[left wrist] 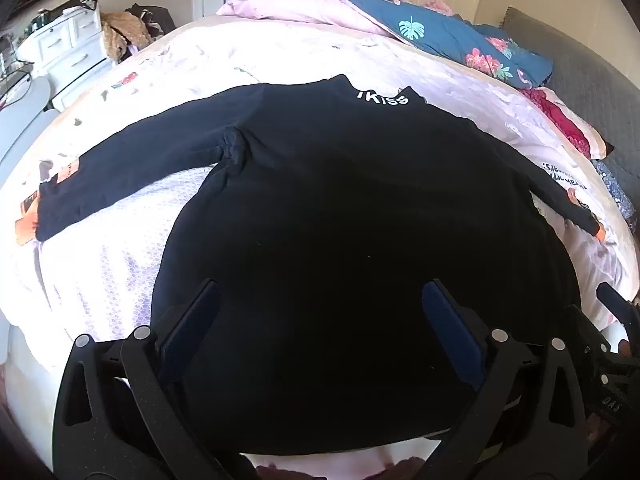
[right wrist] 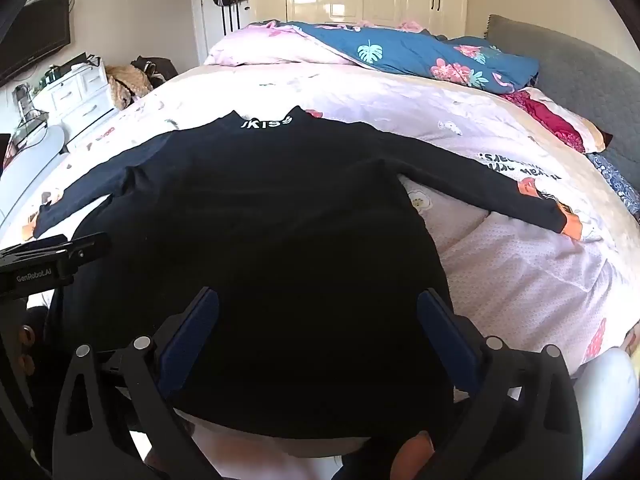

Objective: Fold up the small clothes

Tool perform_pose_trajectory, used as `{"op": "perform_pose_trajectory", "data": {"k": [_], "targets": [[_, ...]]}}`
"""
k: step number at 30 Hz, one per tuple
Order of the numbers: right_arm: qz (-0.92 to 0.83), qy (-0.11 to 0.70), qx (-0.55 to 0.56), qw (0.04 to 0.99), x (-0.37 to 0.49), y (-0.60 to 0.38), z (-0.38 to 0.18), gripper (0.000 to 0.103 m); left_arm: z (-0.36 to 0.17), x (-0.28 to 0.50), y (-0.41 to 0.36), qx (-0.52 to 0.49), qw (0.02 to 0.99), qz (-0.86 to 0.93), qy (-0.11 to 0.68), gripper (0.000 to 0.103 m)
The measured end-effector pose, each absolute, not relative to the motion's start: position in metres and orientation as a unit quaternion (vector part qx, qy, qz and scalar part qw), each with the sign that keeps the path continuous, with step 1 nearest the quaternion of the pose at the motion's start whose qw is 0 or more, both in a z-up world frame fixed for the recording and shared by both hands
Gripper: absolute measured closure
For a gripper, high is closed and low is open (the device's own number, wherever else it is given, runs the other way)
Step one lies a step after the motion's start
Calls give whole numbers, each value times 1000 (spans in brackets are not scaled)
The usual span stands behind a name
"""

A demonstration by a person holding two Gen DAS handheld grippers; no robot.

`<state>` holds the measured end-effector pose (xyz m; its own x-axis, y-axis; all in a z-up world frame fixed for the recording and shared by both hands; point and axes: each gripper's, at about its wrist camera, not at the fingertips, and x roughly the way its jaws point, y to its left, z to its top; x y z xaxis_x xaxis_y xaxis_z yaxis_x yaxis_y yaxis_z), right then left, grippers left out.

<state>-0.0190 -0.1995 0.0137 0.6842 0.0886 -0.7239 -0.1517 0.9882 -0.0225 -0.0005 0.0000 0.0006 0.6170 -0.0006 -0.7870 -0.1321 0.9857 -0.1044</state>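
**Black top laid flat, both claws parted at the hem**

The black long-sleeved top (left wrist: 320, 208) is spread flat on the bed cover (left wrist: 120, 264), collar away from the claws, hem nearest them. Its sleeves are stretched out to either side, presumably so they can be folded inward first. The left gripper (left wrist: 320, 316) is held with jaws wide apart over the hem region; nothing is clamped. The right gripper (right wrist: 318, 320) is likewise parted and empty, over the same hem, beside the left. No fold is yet made. Beyond the collar, a blue floral quilt (right wrist: 420, 56) is heaped, well apart from the garment.
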Motion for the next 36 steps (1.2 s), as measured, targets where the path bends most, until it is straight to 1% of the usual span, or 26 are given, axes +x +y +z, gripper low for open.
{"op": "perform_pose_trajectory", "data": {"k": [10,36], "targets": [[68,395,-47,915,-17,-202,19,4,4,1,0,-76,896,36,435,8],[47,398,-49,915,-17,-200,13,4,3,0,2,-74,896,37,436,8]]}}
